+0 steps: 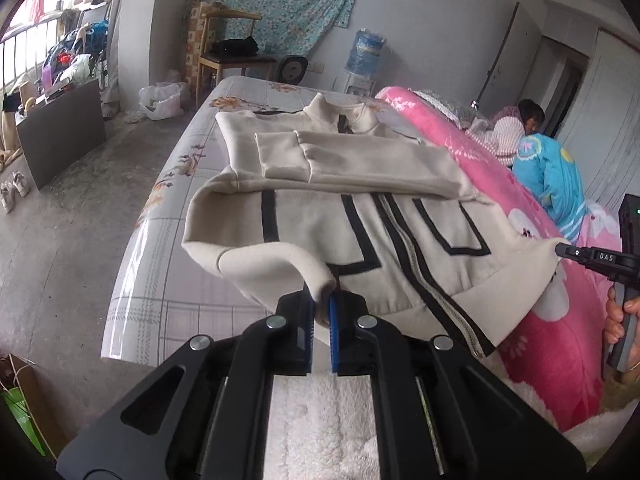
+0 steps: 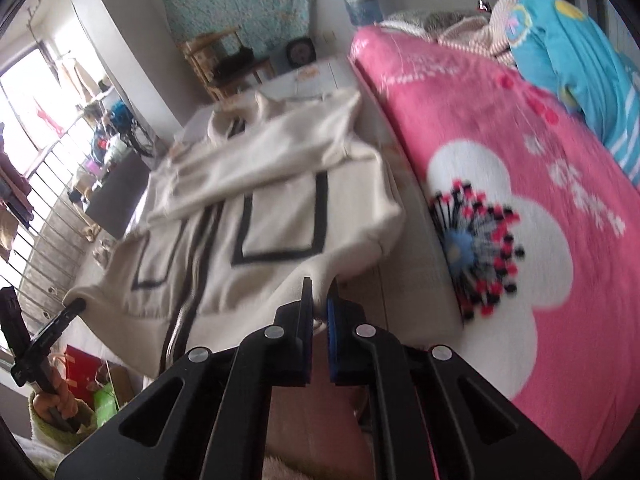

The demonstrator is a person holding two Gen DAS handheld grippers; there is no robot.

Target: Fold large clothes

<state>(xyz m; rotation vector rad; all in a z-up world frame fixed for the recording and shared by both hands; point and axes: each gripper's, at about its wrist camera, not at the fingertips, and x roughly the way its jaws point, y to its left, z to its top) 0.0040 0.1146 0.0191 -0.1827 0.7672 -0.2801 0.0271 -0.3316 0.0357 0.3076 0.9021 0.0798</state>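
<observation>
Cream fabric with black trim fills the middle of both views: a zip-front jacket [image 1: 360,208] lies spread on the bed [image 1: 176,184], collar toward the top of the frame, with 1 sleeve folded across its chest. In the left wrist view the left tool [image 1: 320,304] sits at lower centre, its blue-padded fingers [image 1: 334,320] pressed together on a bottom corner of the jacket's hem, and that corner is lifted clear of the plaid, flower-printed sheet. At the right edge of the same view the right tool [image 1: 560,249] bites the opposite hem corner, with a hand [image 1: 620,316] gripping its handle below it. In the right wrist view, which is somewhat blurred, the right tool [image 2: 320,300] is at lower centre, clamped on the cream hem, and the left tool [image 2: 78,304] shows at the lower left holding the far corner. The hem hangs raised between the 2 tools while the upper part of the jacket rests on the bed. A pink floral blanket [image 1: 552,312] lies just beside the jacket on the right, and a blue bundle [image 1: 552,176] sits farther up it. A wooden chair [image 1: 224,56] and a water dispenser [image 1: 362,60] stand by the back wall.
</observation>
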